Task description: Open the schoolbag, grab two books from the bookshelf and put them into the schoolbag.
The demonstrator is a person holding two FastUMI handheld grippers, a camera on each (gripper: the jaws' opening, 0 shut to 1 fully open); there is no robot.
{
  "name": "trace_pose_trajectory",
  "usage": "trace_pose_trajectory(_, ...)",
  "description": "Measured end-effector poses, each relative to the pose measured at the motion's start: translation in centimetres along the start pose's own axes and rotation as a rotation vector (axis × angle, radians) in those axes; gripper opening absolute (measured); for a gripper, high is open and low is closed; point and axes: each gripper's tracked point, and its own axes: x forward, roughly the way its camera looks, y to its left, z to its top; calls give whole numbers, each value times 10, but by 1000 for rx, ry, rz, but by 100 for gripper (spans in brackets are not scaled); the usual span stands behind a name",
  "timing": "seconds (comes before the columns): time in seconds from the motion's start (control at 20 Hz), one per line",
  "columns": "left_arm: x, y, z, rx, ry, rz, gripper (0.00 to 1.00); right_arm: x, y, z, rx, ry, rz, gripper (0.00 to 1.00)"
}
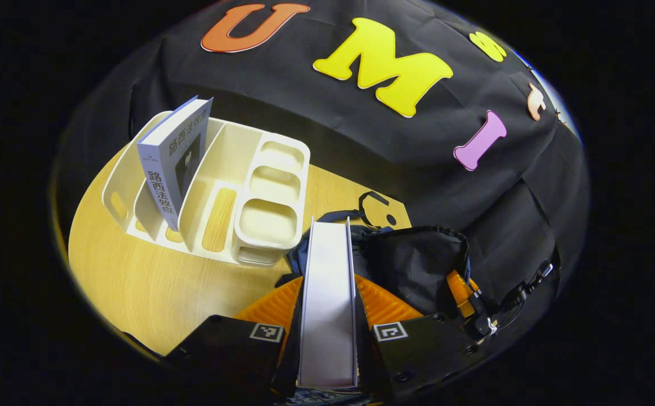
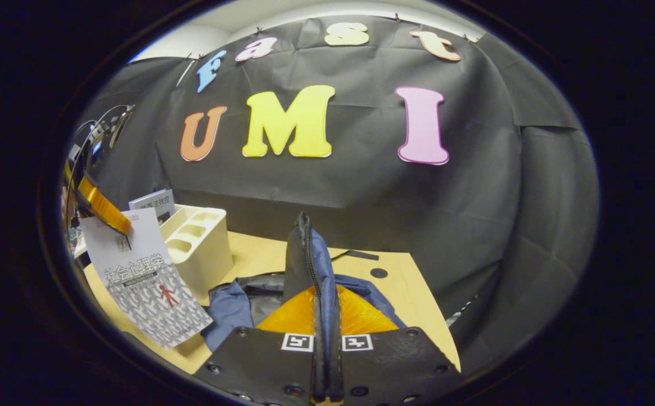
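The left gripper (image 1: 327, 338) clamps a white-edged book (image 1: 327, 304) upright between both fingers, its page edge running straight ahead. The right gripper (image 2: 327, 332) pinches the raised zipper edge of the blue schoolbag (image 2: 310, 265), holding the flap up; the bag's open black mouth (image 1: 412, 265) lies just ahead and right of the left gripper. The wooden table (image 1: 136, 282) spreads ahead and left of it. The white bookshelf (image 1: 220, 192) stands there, a second book (image 1: 175, 158) leaning in a slot.
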Motion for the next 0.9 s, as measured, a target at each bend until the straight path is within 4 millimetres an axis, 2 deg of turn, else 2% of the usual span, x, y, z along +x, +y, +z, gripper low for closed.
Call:
trace_pose_trajectory(0.15,0,-12,5,-51,-38,-38,44,-2,-4,7,-2,-12,3,4)
trace_pose_trajectory(0.3,14,-19,6,-119,-52,-62,44,-6,-7,14,-18,-26,-11,3)
trace_pose_trajectory(0.45,35,-23,8,-212,-58,-84,44,-8,-5,23,-13,-40,-15,4)
trace_pose_trajectory(0.7,67,-55,10,-336,-80,-204,44,-7,-7,24,51,-39,-31,4)
trace_pose_trajectory(0.9,97,-64,10,-399,-138,-234,44,-7,-10,30,86,-49,-33,4)
